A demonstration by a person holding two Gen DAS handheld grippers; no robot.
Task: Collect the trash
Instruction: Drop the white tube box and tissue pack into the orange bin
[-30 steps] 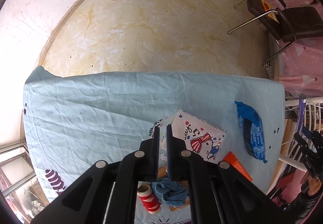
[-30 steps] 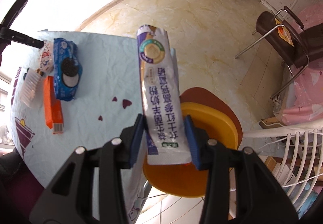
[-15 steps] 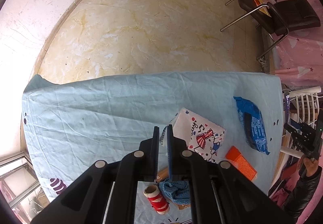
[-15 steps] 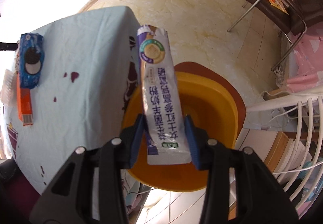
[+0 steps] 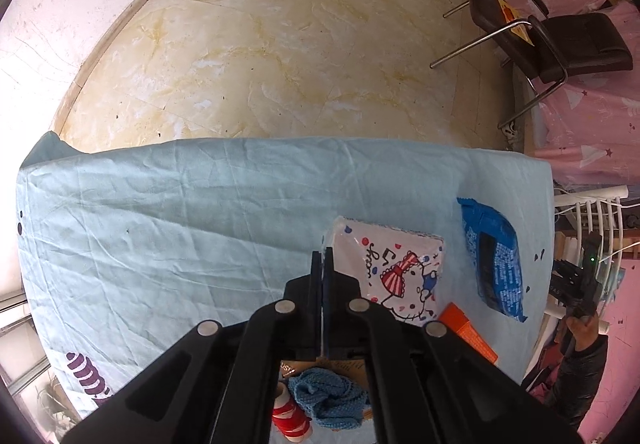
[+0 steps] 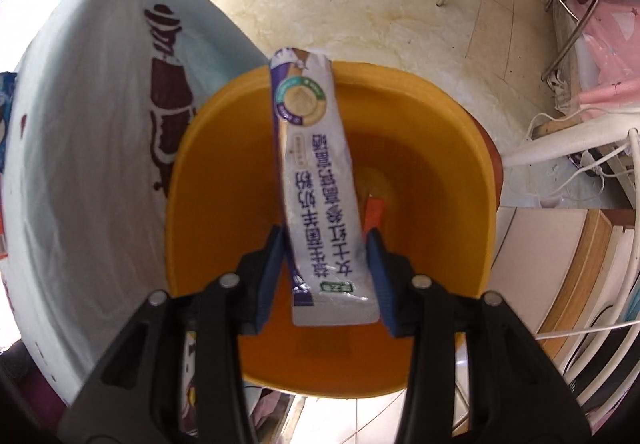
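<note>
My right gripper (image 6: 325,244) is shut on a long white and purple sachet (image 6: 312,171) and points straight down into an orange bin (image 6: 192,147) beside the table. The sachet's far end reaches the bin's back rim. A small orange-red scrap (image 6: 374,209) lies at the bin's bottom. My left gripper (image 5: 322,264) hangs over the light blue tablecloth (image 5: 180,211); its jaws are closing and stand together, with nothing seen between them. Just right of it lie a cartoon-cat packet (image 5: 400,272), a blue cookie pack (image 5: 496,264) and an orange box (image 5: 468,336).
A red thread spool (image 5: 290,412) and a blue knitted cloth (image 5: 328,400) lie under my left gripper's body. A black chair (image 5: 560,43) stands on the marble floor beyond the table. A white rack (image 6: 592,147) is right of the bin. A person's hand (image 5: 584,328) shows at the table's right end.
My right gripper has sunk with the sachet from above the table edge to over the orange bin. My left jaws have closed their narrow gap; that hand has hardly moved.
</note>
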